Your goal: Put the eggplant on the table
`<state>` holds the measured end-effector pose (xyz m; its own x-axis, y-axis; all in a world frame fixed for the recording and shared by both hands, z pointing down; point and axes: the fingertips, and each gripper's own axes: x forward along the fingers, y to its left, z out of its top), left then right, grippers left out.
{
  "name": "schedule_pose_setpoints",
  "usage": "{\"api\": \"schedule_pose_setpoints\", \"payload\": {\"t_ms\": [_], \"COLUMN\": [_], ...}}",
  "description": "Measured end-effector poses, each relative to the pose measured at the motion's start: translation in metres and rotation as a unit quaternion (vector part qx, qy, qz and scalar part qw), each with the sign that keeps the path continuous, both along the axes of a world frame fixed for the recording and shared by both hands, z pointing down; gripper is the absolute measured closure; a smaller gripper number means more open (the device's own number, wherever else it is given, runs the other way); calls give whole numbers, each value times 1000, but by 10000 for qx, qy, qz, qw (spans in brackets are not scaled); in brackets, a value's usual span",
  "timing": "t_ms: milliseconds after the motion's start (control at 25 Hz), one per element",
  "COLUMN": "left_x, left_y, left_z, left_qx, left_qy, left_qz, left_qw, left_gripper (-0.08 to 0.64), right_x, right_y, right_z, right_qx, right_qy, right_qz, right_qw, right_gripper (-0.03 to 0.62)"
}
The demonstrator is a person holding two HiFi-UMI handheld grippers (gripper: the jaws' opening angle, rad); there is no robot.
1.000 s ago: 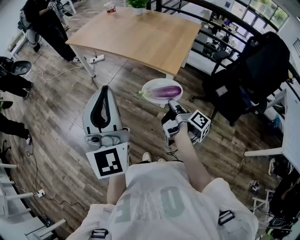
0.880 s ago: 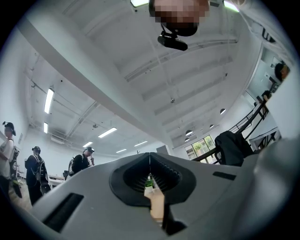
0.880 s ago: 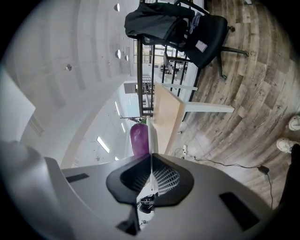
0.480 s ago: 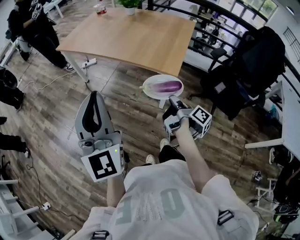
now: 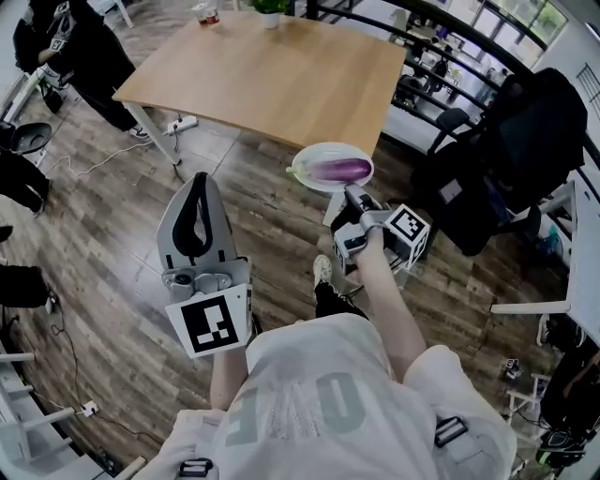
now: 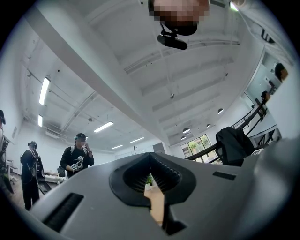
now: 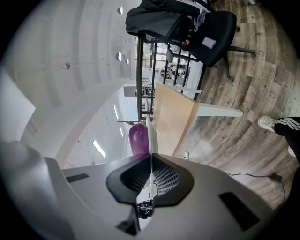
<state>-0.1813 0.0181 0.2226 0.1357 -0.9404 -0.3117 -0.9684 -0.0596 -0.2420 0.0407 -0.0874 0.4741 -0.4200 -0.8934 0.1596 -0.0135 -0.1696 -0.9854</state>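
Observation:
A purple eggplant [image 5: 339,169] lies on a white plate [image 5: 328,148], held level above the wooden floor just short of the near edge of the light wooden table [image 5: 272,75]. My right gripper [image 5: 352,194] is shut on the plate's near rim. In the right gripper view the plate [image 7: 149,136] shows edge-on between the closed jaws of the right gripper [image 7: 151,157], with the eggplant [image 7: 138,138] on its far side and the table [image 7: 171,122] beyond. My left gripper [image 5: 199,178] is shut and empty, at the left over the floor; in its own view the left gripper [image 6: 150,157] points upward at the ceiling.
A black office chair [image 5: 487,159] draped with dark clothing stands to the right. A potted plant [image 5: 270,7] and a cup [image 5: 206,13] sit at the table's far edge. People [image 5: 75,56] stand at the left by the table leg. Cables [image 5: 112,150] run over the floor.
The plate with the eggplant has come closer to the table's near edge as the person walks forward. Both grippers have stayed shut.

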Motion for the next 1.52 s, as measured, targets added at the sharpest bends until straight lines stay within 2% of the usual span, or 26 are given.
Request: {"api": "schedule_pose_setpoints", "payload": {"t_ms": [320,600,840,1000,1200,1360,1520], "left_x": [3,20,27,35,29,28,27], "left_y": [-71,-143,-189,-216,-245,-273,-297], "left_z": [3,4,-1,3,10,8,6], "left_qx": [-58,-111,23,-93,-320,-266,-237], "left_qy": [13,7,-61,-38,-67,-123,-171], "left_qz": [-259,-349,-480,-473,-396,-284,-167], "left_qw": [9996,9993,9988,9988,9987,9992,9994], "left_gripper": [551,551,551,551,551,551,551], "right_x": [0,22,32,44,43,41,36], "right_y": [-69,-134,-177,-203,-224,-243,-255], "right_z": [-4,14,16,21,25,27,40], "right_qx": [-1,-180,-202,-280,-360,-315,-474], "right_qy": [-38,-4,32,103,129,191,32], "right_qz": [-273,-348,-404,-353,-248,-213,-130], "right_qw": [9996,9992,9990,9989,9990,9991,9988], "right_gripper": [566,567,566,567,566,567,566]}}
